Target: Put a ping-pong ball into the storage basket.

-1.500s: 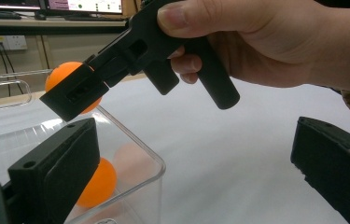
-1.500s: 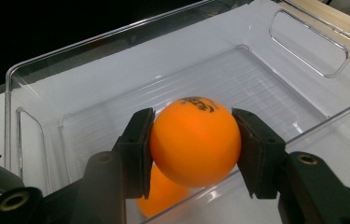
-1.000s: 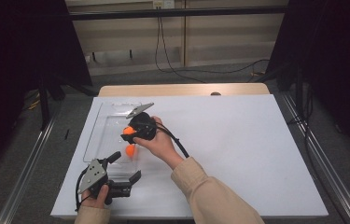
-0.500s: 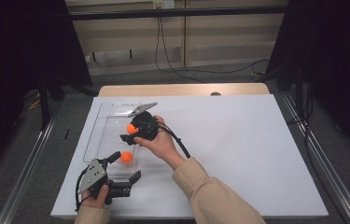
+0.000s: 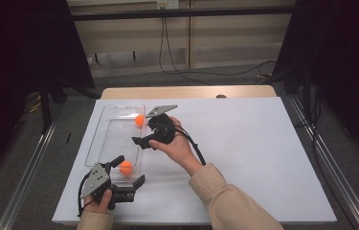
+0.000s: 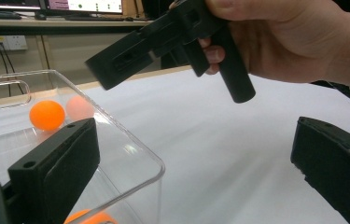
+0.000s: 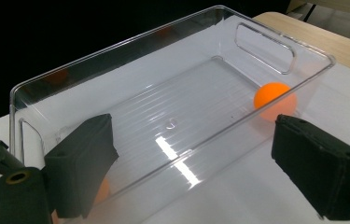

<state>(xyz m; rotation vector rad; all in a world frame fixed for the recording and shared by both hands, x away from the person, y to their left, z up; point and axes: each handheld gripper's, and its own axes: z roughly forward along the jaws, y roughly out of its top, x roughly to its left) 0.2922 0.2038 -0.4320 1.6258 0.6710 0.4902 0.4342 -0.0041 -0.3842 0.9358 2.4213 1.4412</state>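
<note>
Two orange balls lie in the clear plastic bin (image 5: pixel 115 132) at the left of the white table (image 5: pixel 263 153) — one ball (image 5: pixel 140 120) at the bin's far right corner, the other ball (image 5: pixel 126 167) at its near end. The right gripper (image 5: pixel 141 141) hangs just beside the bin's right wall, roughly level with its middle. Its jaws have just been opening and stand wide apart with nothing between them; in the right gripper view the bin's long wall crosses the gap between them, with the far ball beyond it. The left gripper (image 5: pixel 129 173) rests at the near end of the bin, jaws spread wide — one pad inside the bin beside the near ball, the other outside the wall, gripping nothing.
</note>
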